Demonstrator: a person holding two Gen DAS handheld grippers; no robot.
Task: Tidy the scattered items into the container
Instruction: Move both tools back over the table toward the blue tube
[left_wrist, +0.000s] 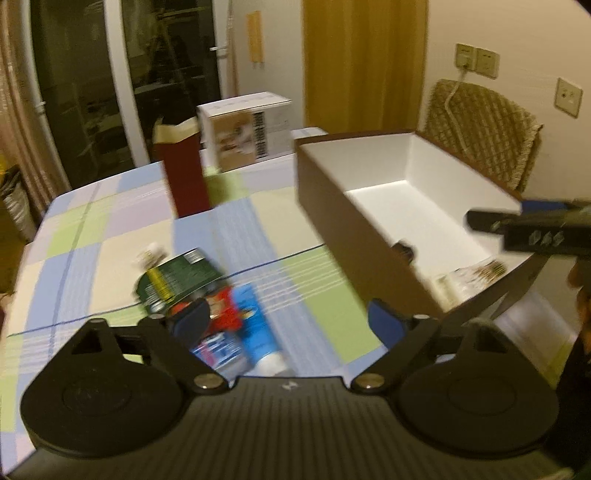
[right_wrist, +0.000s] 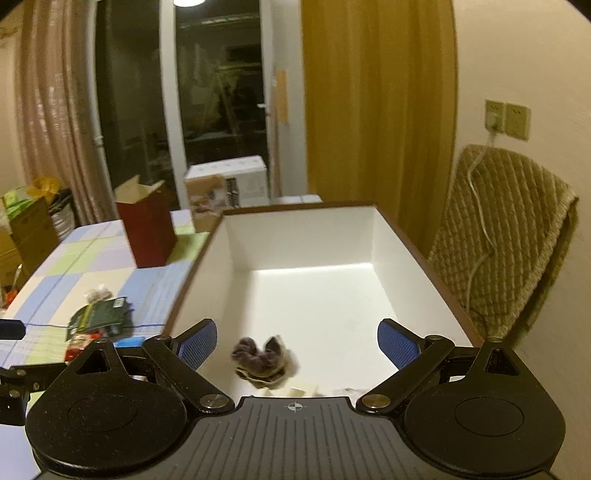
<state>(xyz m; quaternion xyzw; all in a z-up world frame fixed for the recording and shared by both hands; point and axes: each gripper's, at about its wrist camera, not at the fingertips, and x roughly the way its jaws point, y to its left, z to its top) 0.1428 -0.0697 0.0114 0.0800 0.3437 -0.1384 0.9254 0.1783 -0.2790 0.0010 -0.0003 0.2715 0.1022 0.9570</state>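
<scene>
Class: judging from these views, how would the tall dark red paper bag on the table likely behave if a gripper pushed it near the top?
The red paper bag stands tall and narrow, so it probably tips. Its open top looks like thin card, likely crumpling.

The tablecloth is checked in pale blue, green, lilac and cream. The container is brown outside and white inside, beside a dark red bag. A dark green packet lies by a red-and-blue one, between blue-padded black fingers.

Packets left of box, seemingly apart.
</scene>
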